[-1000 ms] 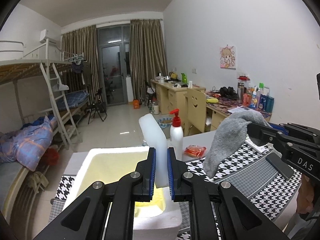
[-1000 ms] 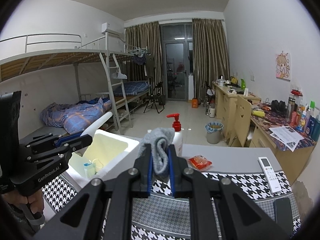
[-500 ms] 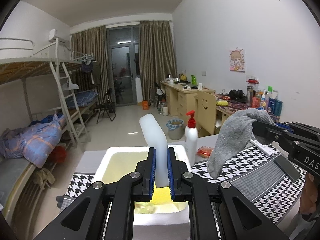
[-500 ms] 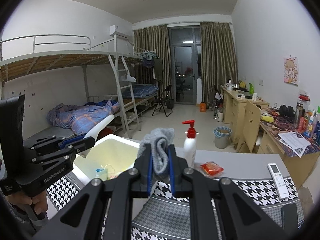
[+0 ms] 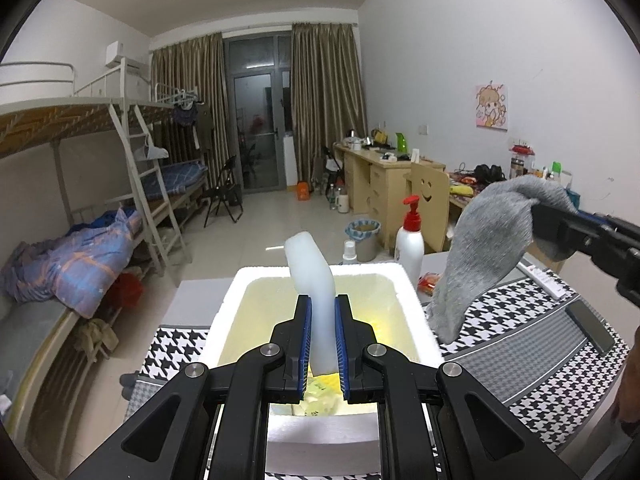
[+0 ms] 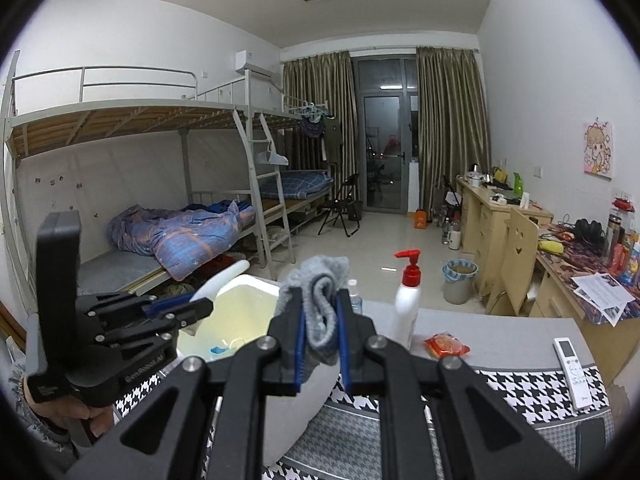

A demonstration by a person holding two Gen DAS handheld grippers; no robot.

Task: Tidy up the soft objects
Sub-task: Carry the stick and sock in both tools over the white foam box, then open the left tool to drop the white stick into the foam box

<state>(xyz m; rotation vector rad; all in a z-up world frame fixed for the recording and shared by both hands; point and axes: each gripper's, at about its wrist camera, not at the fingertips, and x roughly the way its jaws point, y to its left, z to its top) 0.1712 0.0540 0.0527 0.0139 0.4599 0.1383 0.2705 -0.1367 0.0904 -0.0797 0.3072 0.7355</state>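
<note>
- Over the white foam box at the near edge of the desk, the left gripper has its jaws nearly shut, pinching a pale, bent foam strip that rises toward 12 o'clock above the box's yellowish inside.
- At about 2 o'clock from that strip, the right gripper has its jaws clamped tight on a bunched grey sock; the sock's loose end hangs down beside the box's right wall, outside it.
- Small items already lie in the box bottom, though I cannot tell what they are.
- My read: both soft things are lifted but neither is stowed, so the task is midway, with lowering and letting go left for each.
- A pump bottle, an orange packet and a remote sit on the desk beyond, untouched.
</note>
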